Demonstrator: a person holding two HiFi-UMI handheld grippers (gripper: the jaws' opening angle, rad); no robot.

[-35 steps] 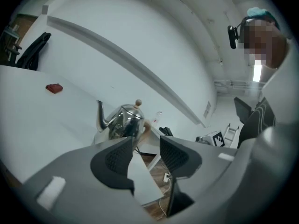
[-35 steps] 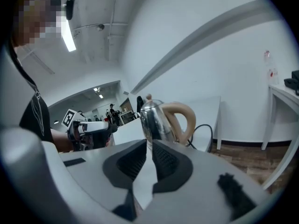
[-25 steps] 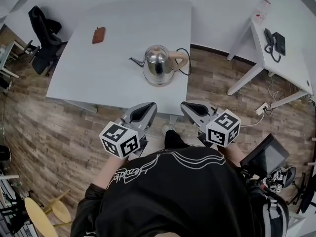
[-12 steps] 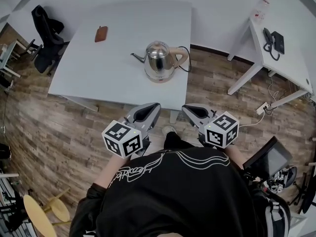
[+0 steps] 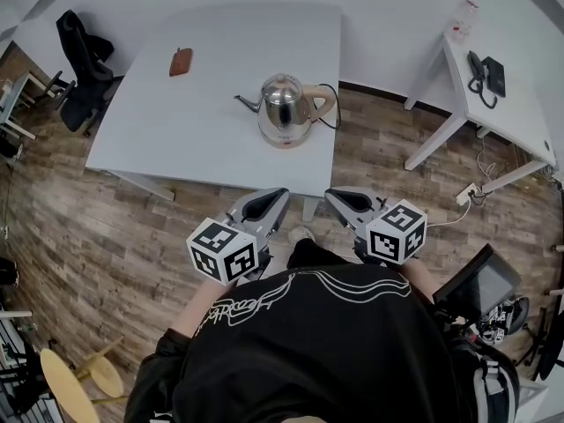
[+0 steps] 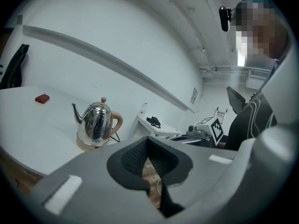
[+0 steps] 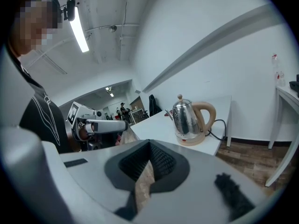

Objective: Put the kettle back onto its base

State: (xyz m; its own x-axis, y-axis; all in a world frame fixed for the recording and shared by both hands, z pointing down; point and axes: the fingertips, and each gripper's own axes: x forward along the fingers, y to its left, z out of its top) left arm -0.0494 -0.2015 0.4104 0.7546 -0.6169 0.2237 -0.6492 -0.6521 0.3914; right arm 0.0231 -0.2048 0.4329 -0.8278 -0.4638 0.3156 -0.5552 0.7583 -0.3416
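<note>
A: Grippers?
B: Left gripper (image 5: 267, 203) & right gripper (image 5: 342, 201) both closed tight, nothing betw. the jaws. Both sit short of the table (image 5: 176, 139) edge.
A: Kettle?
B: Kettle (image 5: 284, 106) is ahead of both, well apart from them, upright on its base (image 5: 284, 140). Looks seated already, imo.
A: Which way from each?
B: Ahead & a bit left of the left gripper's line, ahead & a bit right of the right's, so roughly betw. them.
A: Axis?
B: Spout (image 5: 244, 103) to handle (image 5: 322, 102) runs crosswise: spout twd left gripper's side, handle twd right's. Right gripper is prob. better placed for the handle; distance approx. equal.
</note>
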